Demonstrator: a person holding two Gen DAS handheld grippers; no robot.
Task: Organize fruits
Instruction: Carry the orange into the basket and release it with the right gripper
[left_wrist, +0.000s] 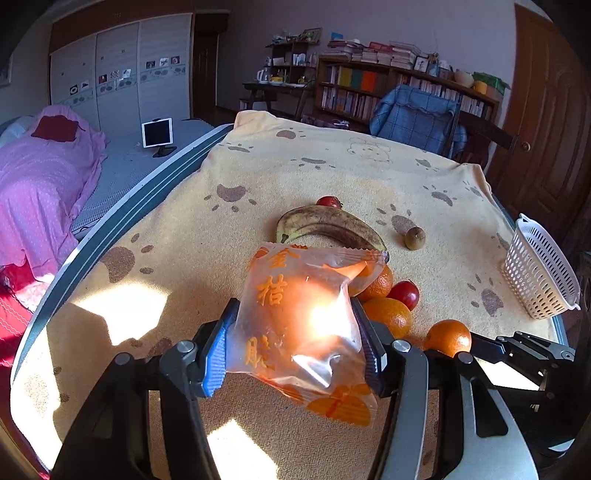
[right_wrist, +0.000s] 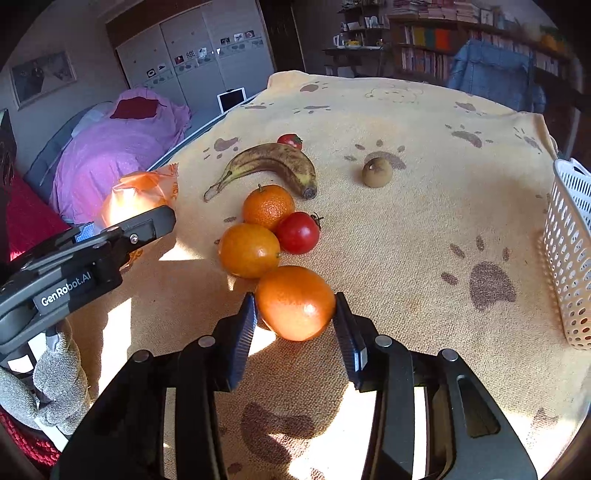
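The blanket (right_wrist: 424, 229) was pale yellow with brown paw prints, oranges (right_wrist: 295, 302) bright orange, the banana (right_wrist: 273, 160) brown-spotted beside them, basket (right_wrist: 570, 258) white with little holes.

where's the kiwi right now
In the right wrist view the kiwi sits alone on the blanket, right of the banana, well short of the white basket.

Sun glare washes out the middle of the orange printed bag (left_wrist: 301, 317), so the fruit inside shows only as a dim orange shape. The bag covers part of the banana (left_wrist: 328, 225) and one orange (left_wrist: 376, 284). The white basket (right_wrist: 570, 254) is cut off by the right edge of the right wrist view.
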